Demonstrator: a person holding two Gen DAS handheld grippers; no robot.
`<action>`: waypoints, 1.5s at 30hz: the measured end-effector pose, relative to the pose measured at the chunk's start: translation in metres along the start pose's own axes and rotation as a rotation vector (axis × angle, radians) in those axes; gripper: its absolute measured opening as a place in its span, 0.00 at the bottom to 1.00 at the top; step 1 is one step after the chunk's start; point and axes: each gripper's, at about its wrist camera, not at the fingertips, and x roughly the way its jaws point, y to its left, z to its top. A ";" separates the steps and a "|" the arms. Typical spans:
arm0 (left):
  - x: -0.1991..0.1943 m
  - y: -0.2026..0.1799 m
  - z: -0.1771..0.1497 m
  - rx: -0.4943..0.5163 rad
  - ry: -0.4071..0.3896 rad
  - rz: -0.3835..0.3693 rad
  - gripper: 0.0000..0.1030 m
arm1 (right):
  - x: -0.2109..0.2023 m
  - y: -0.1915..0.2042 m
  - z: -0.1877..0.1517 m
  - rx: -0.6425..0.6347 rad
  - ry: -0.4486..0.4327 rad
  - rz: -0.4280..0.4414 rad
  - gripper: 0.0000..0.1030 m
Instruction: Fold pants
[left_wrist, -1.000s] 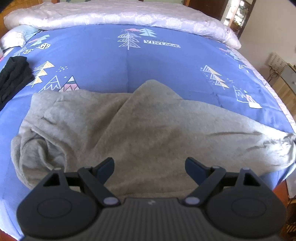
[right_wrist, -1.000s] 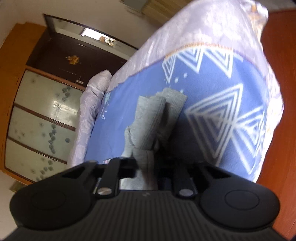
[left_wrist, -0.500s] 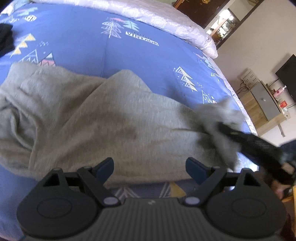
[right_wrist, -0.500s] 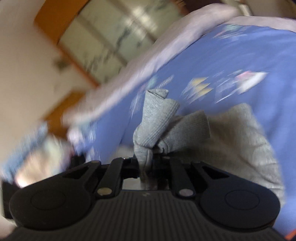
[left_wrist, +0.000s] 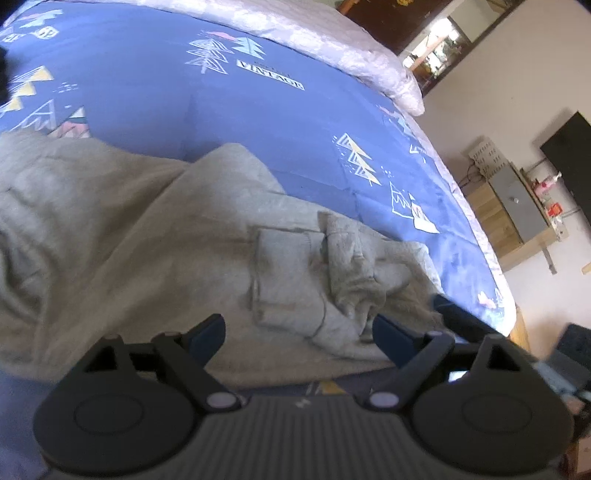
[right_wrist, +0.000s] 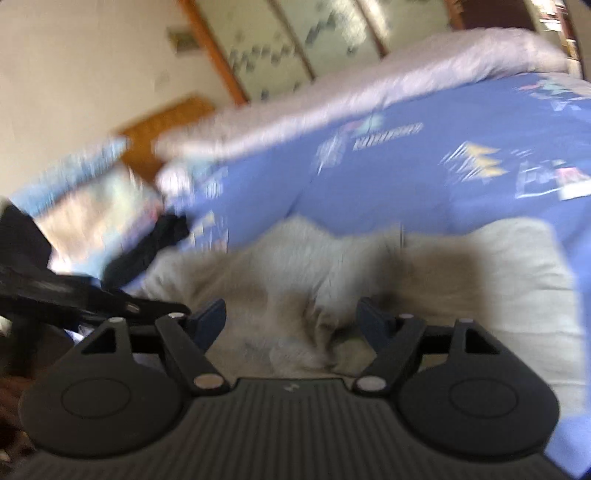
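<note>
Nearest in the left wrist view, the left gripper (left_wrist: 298, 330) stands with its jaws wide apart, holding nothing, above the near edge of the grey fleece pants (left_wrist: 122, 236). The right gripper (right_wrist: 291, 317) has just been opening its jaws — they are spread now, with blurred grey cloth lying below them but nothing pinched. The pants lie spread on the blue patterned bedspread (left_wrist: 258, 122), a leg end (left_wrist: 354, 266) bunched on top of them at the right. Farther off lies a pale lilac rolled quilt (left_wrist: 332, 48) — behind it, a dark doorway.
</note>
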 end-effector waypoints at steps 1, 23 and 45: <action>0.005 -0.002 0.002 -0.005 0.010 -0.001 0.87 | -0.006 -0.010 0.003 0.034 -0.028 -0.015 0.77; -0.030 0.046 0.009 -0.212 -0.091 -0.032 0.87 | 0.053 0.063 -0.018 -0.119 0.215 0.154 0.40; 0.024 0.005 0.003 -0.011 0.020 0.036 0.73 | -0.065 -0.065 -0.023 0.273 -0.025 -0.321 0.36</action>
